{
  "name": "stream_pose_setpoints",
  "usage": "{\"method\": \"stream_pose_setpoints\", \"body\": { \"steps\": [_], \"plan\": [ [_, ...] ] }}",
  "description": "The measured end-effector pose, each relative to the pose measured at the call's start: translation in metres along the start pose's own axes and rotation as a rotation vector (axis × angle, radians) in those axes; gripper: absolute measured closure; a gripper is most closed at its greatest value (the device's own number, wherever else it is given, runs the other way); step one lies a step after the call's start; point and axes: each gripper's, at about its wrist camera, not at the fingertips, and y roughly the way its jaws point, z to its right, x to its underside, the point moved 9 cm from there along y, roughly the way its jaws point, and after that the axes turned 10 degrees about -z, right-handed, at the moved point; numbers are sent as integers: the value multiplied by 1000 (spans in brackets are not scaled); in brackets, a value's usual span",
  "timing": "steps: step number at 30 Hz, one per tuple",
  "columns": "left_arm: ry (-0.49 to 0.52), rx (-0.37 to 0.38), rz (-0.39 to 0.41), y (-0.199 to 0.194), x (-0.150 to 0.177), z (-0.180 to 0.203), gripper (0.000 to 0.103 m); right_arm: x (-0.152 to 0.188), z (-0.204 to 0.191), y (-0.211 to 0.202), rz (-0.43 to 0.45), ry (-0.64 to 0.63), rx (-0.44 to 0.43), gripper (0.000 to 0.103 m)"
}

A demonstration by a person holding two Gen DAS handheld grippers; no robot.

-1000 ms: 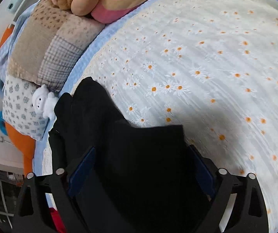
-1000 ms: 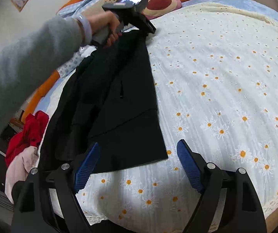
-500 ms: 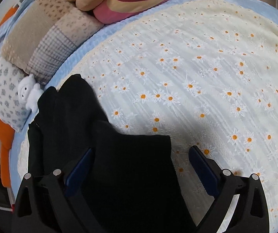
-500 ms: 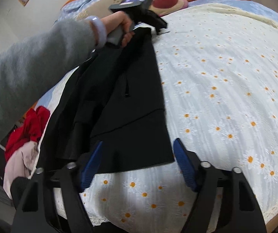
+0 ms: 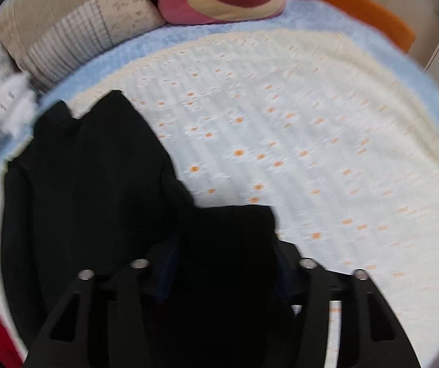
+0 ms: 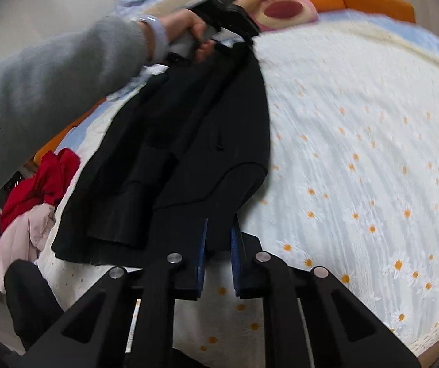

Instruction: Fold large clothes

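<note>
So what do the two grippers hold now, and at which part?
Both hold the black jacket: the right gripper is shut on its bottom hem, the left gripper on the opposite end, near the pillows; the exact part is unclear.

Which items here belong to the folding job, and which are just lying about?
In the job: black coat; left tongs and right tongs, both gripping it.

Lying about: plush bear, patchwork pillow, red garment, pink garment, daisy bedspread.

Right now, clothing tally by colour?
Black: 1, jacket, held at both ends by the left gripper and right gripper
Red: 1, garment
Pink: 1, garment
Total: 3
</note>
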Motion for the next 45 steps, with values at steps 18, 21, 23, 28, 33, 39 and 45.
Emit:
{"method": "stream_pose_setpoints", "body": {
  "steps": [18, 21, 23, 28, 33, 39, 45],
  "plan": [
    [-313, 450, 192, -72, 26, -161, 56, 2, -165, -6, -33, -401, -221, 89],
    [-336, 462, 191, -68, 40, -183, 55, -6, -139, -13, 20, -307, -128, 68],
    [-302, 413, 168, -64, 48, -185, 45, -12, -101, -24, 71, -189, -55, 34],
    [-202, 307, 159, -71, 48, -155, 19, -12, -35, -28, 62, 35, -89, 34],
    [-109, 212, 91, -66, 41, -88, 9, -14, -3, -17, 18, 137, -179, 23],
    [17, 91, -7, -27, 35, -3, 9, -12, 11, 2, -15, 212, -225, 18],
    [-51, -52, -67, 10, 24, 21, 9, -7, 16, 3, -6, 262, -281, 16]
  ]
}}
